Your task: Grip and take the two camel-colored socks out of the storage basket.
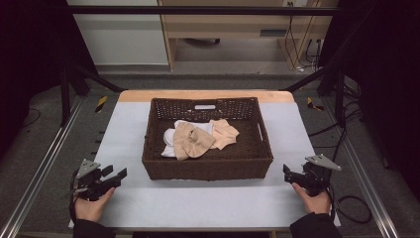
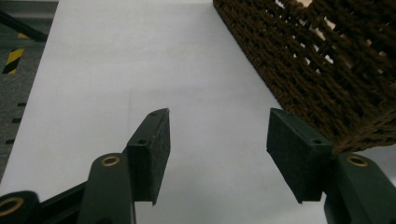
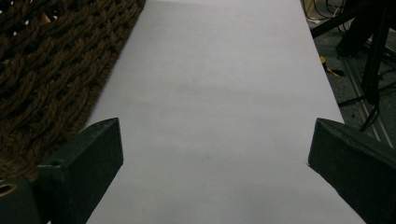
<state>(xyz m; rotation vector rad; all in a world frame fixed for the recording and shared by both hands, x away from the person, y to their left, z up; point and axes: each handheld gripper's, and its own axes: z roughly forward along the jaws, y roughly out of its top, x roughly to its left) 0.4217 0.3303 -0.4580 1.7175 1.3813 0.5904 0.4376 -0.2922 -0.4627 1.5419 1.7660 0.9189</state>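
Black left gripper (image 1: pixel 115 177): held low at the near left corner of the table (image 1: pixel 208 203), hand (image 1: pixel 91 206) cupped beneath it, jaws pointing forward and toward the basket (image 1: pixel 208 166); jaws wide apart, nothing between them. In the left gripper view the bare table lies between the pads and the woven basket wall (image 2: pixel 327 70) stands just beyond the right-hand jaw.

Black right gripper (image 1: pixel 287 173): held low at the near right corner, hand (image 1: pixel 313 201) under it, jaws wide apart and empty over bare table, basket wall (image 3: pixel 51 70) at the left.

Brown basket: centre of table, between the two grippers. Inside lie folded beige cloths (image 1: pixel 198 139) over a white cloth (image 1: pixel 171 141), apart from both grippers.
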